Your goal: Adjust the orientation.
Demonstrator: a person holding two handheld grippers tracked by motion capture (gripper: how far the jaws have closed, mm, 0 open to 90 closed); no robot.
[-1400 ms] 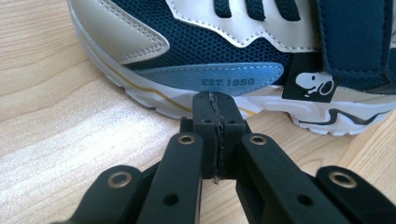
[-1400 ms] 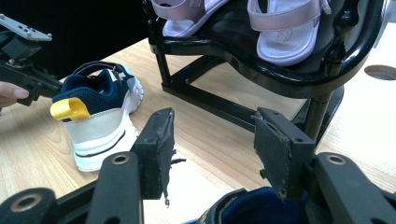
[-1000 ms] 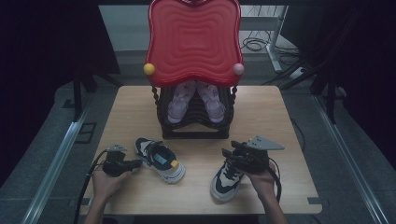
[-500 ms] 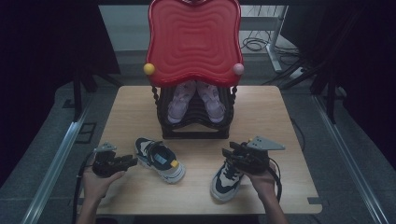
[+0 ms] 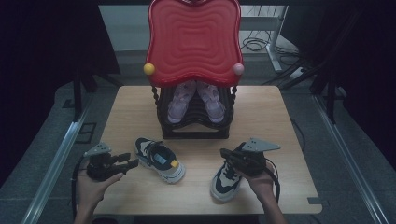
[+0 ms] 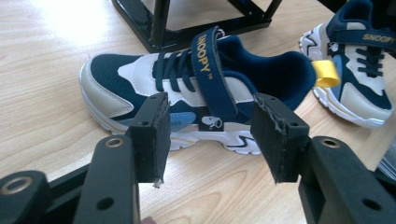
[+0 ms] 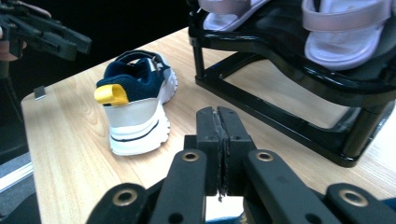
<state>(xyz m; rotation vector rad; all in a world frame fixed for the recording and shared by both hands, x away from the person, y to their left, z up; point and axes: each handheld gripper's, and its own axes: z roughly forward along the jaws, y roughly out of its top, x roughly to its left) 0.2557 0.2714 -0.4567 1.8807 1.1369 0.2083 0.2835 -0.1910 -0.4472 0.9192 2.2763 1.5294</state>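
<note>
Two navy-and-cream child's sneakers lie on the wooden table (image 5: 280, 116). The left sneaker (image 5: 161, 161) (image 6: 187, 93) lies just beyond my left gripper (image 5: 133, 162) (image 6: 212, 116). Its jaws have just been opening and stand open and apart from the shoe, with nothing between the pads. My right gripper (image 5: 225, 153) (image 7: 218, 121) hovers over the right sneaker (image 5: 225, 182) (image 6: 359, 70). Its jaws have just closed, and the pads meet with nothing visible between them. In the right gripper view, the left sneaker's (image 7: 135, 102) yellow heel loop faces the camera.
A black shoe rack (image 5: 196, 128) (image 7: 289, 126) with a red wavy top (image 5: 194, 42) stands at mid-table. A pair of pink sandals (image 5: 180, 102) (image 7: 345, 28) sits on it. Bare wood lies in front of the rack and at both sides.
My left gripper has let go of the left sneaker, drawn back to the left and lifted slightly, with its jaws opened. The right gripper's jaws have shut while the hand stayed put.
</note>
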